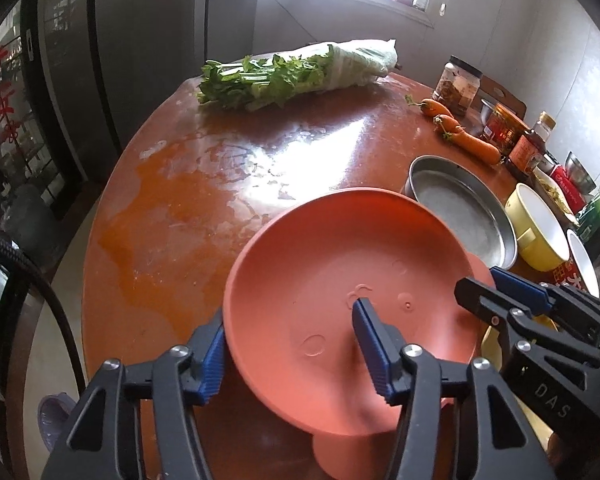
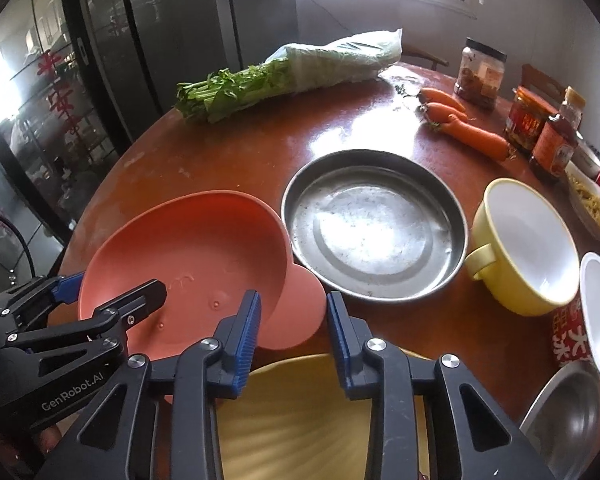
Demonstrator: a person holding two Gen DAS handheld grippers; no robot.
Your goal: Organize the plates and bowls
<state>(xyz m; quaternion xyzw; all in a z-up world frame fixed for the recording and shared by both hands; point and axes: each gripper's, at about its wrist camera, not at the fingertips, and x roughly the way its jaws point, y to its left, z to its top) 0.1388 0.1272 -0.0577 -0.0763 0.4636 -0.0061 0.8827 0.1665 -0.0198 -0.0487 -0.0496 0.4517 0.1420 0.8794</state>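
pink bowl (image 1: 340, 280): tilted above the table (image 1: 220, 152), beside the steel pan (image 2: 374, 224) | my left gripper (image 1: 288, 344): half open, fingers straddle its left rim, contact unclear | my right gripper (image 2: 292, 332): narrow, straddles its ear, contact unclear; yellow plate (image 2: 296, 420) below

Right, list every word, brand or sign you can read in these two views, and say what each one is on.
"DAS": on the right gripper body, left wrist view; the word may run on out of sight.
"GenRobot.AI": on the left gripper body, right wrist view.
Red characters on the glass door: not legible.
Large white characters on the red packet: cut off, unreadable.
Labels on the jar, red-lidded jar and sauce bottle: too blurred.
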